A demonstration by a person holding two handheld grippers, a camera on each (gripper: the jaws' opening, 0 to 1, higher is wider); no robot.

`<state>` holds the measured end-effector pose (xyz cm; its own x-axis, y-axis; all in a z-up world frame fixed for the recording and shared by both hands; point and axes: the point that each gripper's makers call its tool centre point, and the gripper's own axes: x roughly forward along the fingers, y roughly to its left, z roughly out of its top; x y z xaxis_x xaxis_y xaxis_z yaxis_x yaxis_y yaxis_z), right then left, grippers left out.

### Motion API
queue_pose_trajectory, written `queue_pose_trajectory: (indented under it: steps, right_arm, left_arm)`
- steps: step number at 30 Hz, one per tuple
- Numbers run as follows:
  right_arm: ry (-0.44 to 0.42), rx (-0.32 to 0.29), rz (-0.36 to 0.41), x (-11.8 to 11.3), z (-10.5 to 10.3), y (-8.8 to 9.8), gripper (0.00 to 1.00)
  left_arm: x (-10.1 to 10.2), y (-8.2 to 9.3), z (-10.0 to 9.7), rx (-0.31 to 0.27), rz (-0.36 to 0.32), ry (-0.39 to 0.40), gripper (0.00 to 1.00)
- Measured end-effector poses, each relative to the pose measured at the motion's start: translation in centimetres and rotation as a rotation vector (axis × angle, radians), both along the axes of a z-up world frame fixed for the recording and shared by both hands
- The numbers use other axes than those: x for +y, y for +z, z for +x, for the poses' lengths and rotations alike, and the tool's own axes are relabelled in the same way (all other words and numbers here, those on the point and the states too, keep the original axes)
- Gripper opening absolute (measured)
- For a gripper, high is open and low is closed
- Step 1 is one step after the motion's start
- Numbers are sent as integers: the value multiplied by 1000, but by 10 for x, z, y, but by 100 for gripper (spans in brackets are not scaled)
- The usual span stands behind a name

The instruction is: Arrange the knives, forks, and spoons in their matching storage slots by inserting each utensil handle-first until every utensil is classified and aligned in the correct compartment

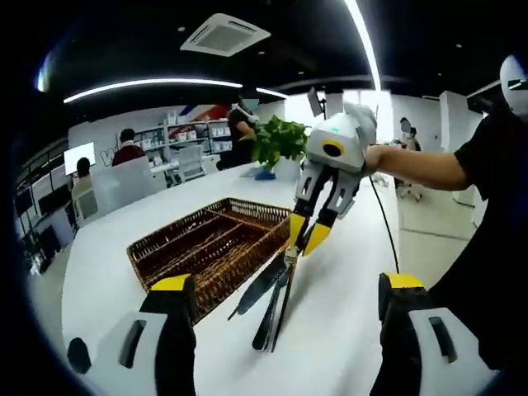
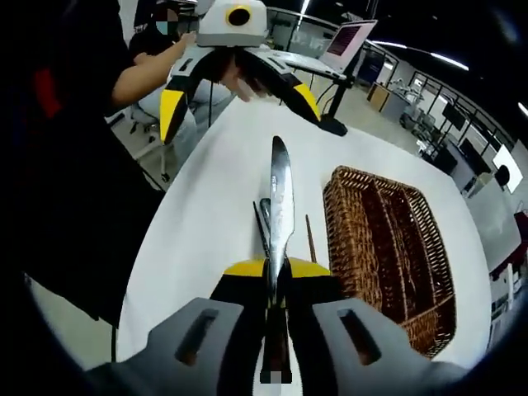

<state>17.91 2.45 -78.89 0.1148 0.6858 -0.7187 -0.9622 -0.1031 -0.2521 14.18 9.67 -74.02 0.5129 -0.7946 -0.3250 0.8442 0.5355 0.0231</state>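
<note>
The right gripper (image 2: 277, 268) has its yellow-tipped jaws closed on a knife (image 2: 280, 206) — gripped near the handle, blade pointing away over the white table (image 2: 198, 223). In the left gripper view it (image 1: 304, 239) hangs above the table with the knife (image 1: 262, 285) slanting down from its tips. More dark utensils (image 1: 276, 309) lie on the table just beneath. Beside them sits the wicker tray (image 2: 388, 239), divided into long slots. The left gripper (image 1: 289, 293) hovers nearby, jaws spread wide apart.
</note>
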Motion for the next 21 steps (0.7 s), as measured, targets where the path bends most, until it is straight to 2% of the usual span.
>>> queue_pose_trajectory:
  steps: [5,12,16,19,21]
  right_arm:
    - [-3,-10,-32,-1,21,8,6]
    - [-40,-1,-64,7,55,10,6]
    - [-56,-6,-94,13,71,6,6]
    - [-66,27,-92,18,78,3,6]
    - [-71,35,-108,21,83,-1,6]
  left_arm:
    - [5,-3,3,7,-21,43,99]
    - [14,-2,8,2,-54,85,99]
    - [20,-4,9,-2,-36,100,99]
    - [20,-7,7,1,-29,92,99]
    - [23,-8,6,-18,-8,91,99]
